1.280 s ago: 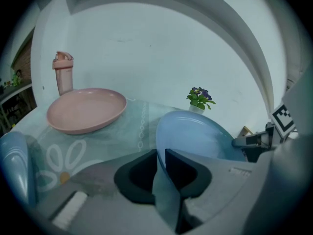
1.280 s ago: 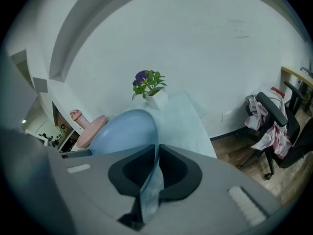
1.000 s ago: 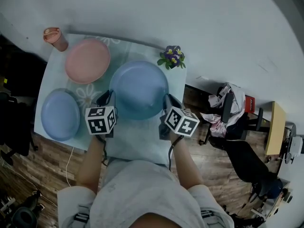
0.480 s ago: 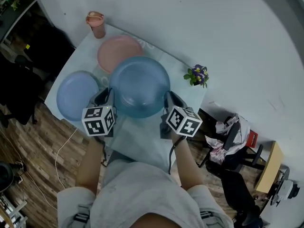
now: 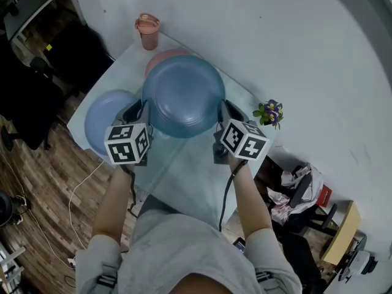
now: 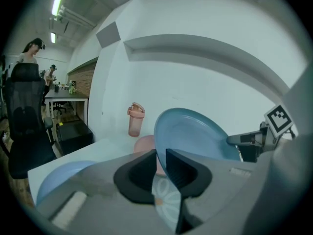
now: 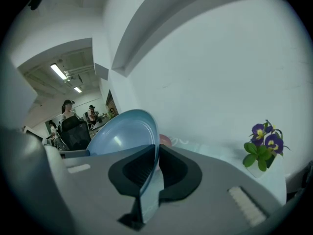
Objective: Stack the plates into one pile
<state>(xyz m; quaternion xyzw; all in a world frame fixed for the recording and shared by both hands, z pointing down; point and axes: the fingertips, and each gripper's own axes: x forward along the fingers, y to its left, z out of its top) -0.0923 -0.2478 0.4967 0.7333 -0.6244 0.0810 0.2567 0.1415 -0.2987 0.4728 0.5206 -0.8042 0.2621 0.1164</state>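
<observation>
- A pink lidded cup (image 5: 147, 31) is seen upright at the far corner of the surface (image 5: 184, 170), beyond the jaws of the left gripper (image 5: 137, 111).
- A small pot of purple flowers (image 5: 270, 113) is set at the surface's edge, just to the right of the jaws of the right gripper (image 5: 225, 111), close to the white wall (image 5: 294, 35).
- A black office chair (image 6: 24, 116) is found well to the left of the left jaws.
- A wooden floor (image 5: 43, 182) is seen below the surface.
- A chair draped with clothes (image 5: 299, 185) is seen behind and to the right of the right jaws.
</observation>
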